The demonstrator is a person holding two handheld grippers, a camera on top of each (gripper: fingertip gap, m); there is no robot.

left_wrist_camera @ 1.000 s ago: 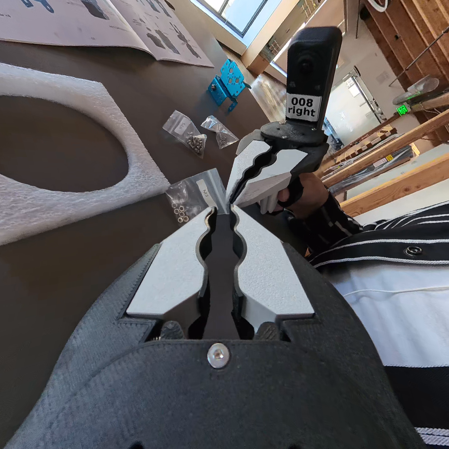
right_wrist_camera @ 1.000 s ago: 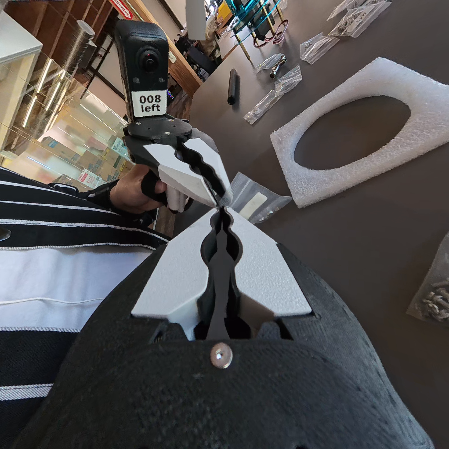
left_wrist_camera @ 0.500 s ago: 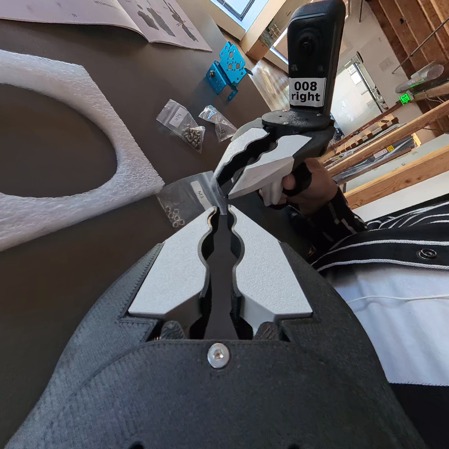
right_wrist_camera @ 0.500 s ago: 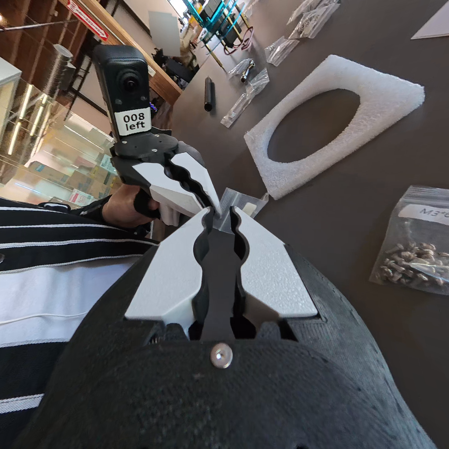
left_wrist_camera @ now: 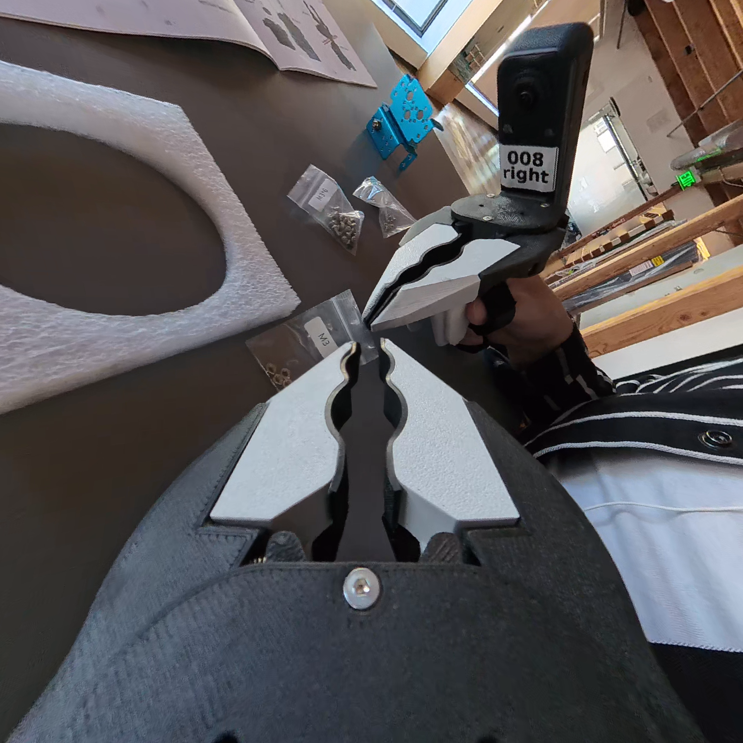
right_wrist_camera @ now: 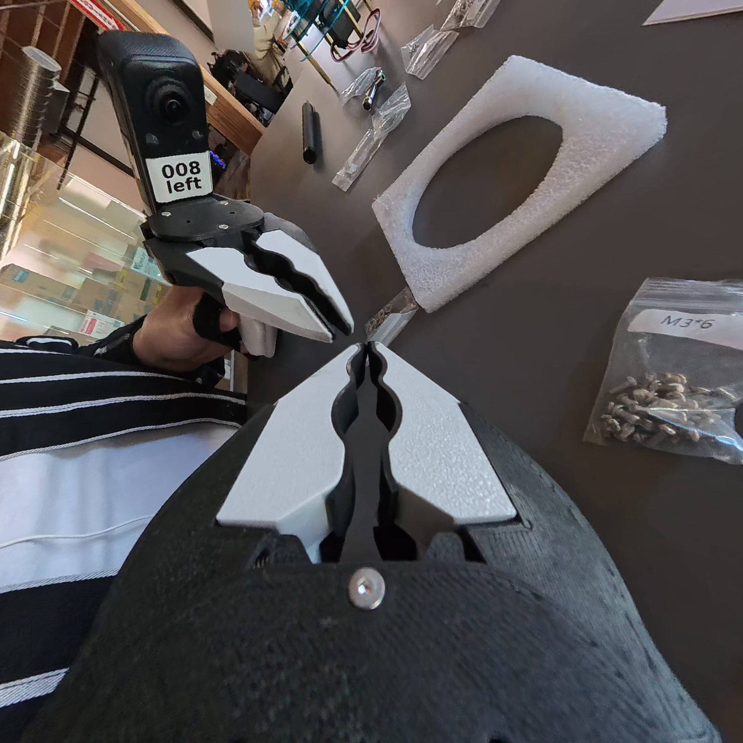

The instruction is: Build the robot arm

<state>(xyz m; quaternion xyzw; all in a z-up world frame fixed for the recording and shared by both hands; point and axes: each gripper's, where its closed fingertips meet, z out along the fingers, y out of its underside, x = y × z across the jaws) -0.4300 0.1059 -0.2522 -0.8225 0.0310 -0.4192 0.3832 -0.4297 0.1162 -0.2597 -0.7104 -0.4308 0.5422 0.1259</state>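
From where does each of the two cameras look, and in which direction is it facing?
Left wrist view: sits on the left hand-held gripper, looks along its slightly parted fingers over the dark table at a small clear bag; striped sleeve and hand show.
Right wrist view: sits on the right hand-held gripper, looks the opposite way at the same bag; torso and other hand show.
Shared: the bag, the white foam frame, each other's gripper.
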